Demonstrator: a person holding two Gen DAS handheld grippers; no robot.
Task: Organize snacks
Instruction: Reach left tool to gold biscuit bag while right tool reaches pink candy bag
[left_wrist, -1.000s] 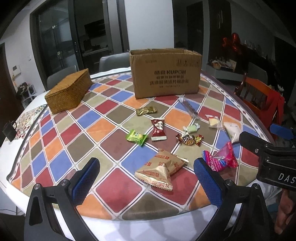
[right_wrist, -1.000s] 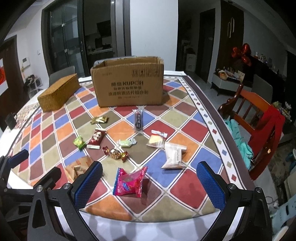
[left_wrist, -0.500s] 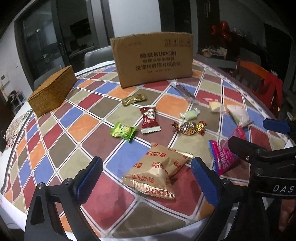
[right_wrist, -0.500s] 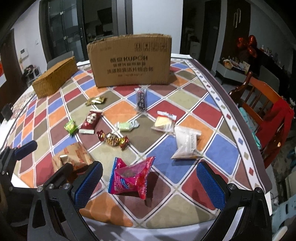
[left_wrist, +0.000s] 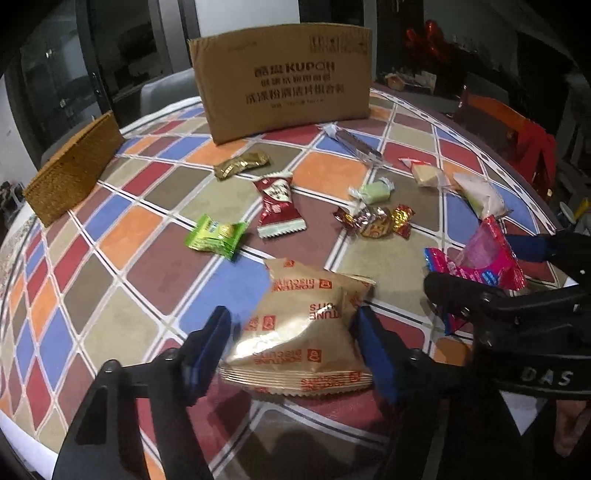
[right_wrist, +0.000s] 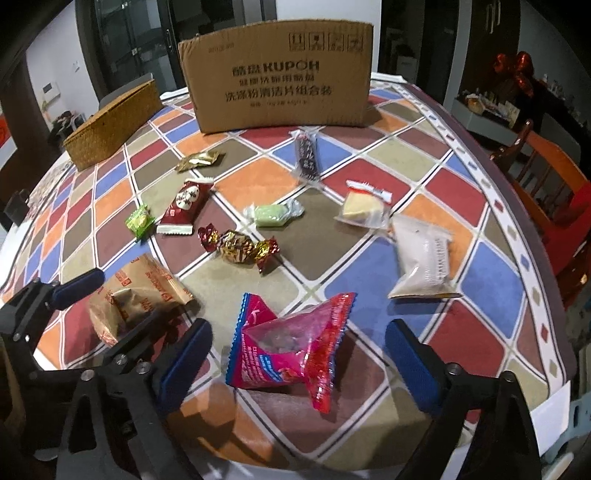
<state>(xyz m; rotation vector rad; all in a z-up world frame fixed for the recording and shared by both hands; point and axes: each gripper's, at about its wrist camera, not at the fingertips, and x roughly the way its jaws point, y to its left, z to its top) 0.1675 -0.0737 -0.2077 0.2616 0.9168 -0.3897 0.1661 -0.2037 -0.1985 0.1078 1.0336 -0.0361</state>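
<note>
A gold biscuit packet (left_wrist: 306, 332) lies near the table's front edge between the blue pads of my left gripper (left_wrist: 291, 347). Its jaws are closing; the right pad is at the packet's edge and a small gap shows at the left pad. A pink snack packet (right_wrist: 291, 350) lies between the fingers of my right gripper (right_wrist: 299, 358), whose jaws are also closing, with space on both sides. The two grippers are side by side, pointing down at the table. A cardboard box (right_wrist: 280, 74) stands upright at the back.
A wicker basket (left_wrist: 74, 162) sits at the back left. Several small snacks lie mid-table: a green candy (left_wrist: 216, 236), a red packet (left_wrist: 279, 205), a foil-wrapped candy (right_wrist: 238, 247), a white packet (right_wrist: 424, 258). A wooden chair (right_wrist: 546, 166) stands to the right.
Both grippers have come down and closer to the table. The left jaws have narrowed around the gold packet; the right jaws have narrowed a little around the pink packet.
</note>
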